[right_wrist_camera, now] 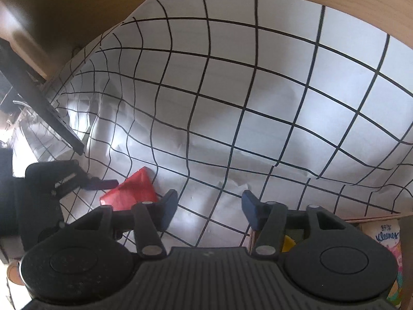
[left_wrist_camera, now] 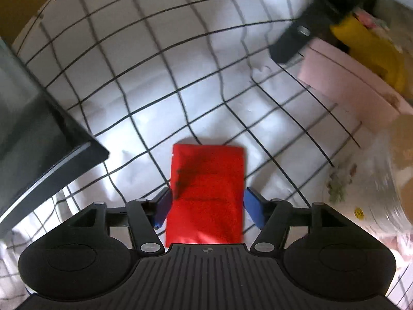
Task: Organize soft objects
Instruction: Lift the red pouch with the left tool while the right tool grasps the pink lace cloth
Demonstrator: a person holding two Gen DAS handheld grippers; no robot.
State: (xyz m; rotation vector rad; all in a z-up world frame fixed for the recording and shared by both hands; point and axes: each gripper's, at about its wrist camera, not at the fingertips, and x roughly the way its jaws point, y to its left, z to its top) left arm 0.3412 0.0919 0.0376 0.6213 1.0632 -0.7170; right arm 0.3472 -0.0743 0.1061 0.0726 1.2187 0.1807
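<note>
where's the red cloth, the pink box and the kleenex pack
red cloth [left_wrist_camera: 206, 191], left wrist view, middle of the folded fabric
pink box [left_wrist_camera: 346, 87], left wrist view, its top face
kleenex pack [right_wrist_camera: 387, 237], right wrist view, the printed logo

In the left wrist view the near end of the red cloth [left_wrist_camera: 206, 193] is hidden behind the gripper body at 6 o'clock. At 9 o'clock a dark slab [left_wrist_camera: 33, 134] is cut off by the picture's edge. At 2 o'clock a yellow thing [left_wrist_camera: 371, 49] and a pink box [left_wrist_camera: 343, 82] are blurred and run out of view. In the right wrist view a Kleenex pack [right_wrist_camera: 389, 242] at 4 o'clock is cut off, and the cloth's near corner is hidden.
</note>
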